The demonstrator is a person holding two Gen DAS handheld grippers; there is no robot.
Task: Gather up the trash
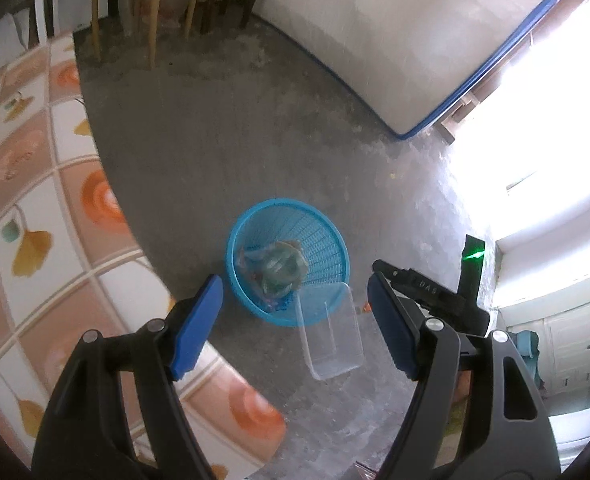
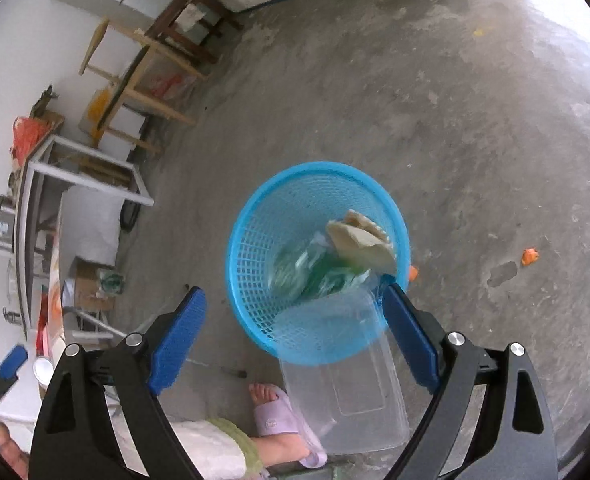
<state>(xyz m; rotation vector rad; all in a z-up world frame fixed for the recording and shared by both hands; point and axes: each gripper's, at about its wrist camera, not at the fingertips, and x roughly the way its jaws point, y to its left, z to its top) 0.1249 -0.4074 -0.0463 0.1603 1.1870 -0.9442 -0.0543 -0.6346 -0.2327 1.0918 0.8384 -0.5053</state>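
Observation:
A round blue mesh basket (image 1: 327, 236) stands on the grey floor and holds crumpled green-clear plastic (image 1: 281, 270) and a beige scrap (image 2: 359, 236). A clear plastic box (image 1: 331, 336) hangs in the air just in front of the basket's near rim, blurred, with no pad pressing on it. My left gripper (image 1: 294, 280) is open above it, the box lying between its blue pads but apart from both. My right gripper (image 2: 294, 289) is open wide over the basket (image 2: 255, 240), and the box (image 2: 347, 384) sits close by its right pad. A black finger (image 1: 415, 286) of the right gripper shows in the left wrist view.
A table with a flowered cloth (image 1: 35, 240) fills the left. Orange scraps (image 2: 530, 257) lie on the floor right of the basket. A person's foot in a lilac slipper (image 2: 279, 420) stands just below the box. Wooden stools (image 2: 155, 64) and a blue-edged mattress (image 1: 375, 40) are farther back.

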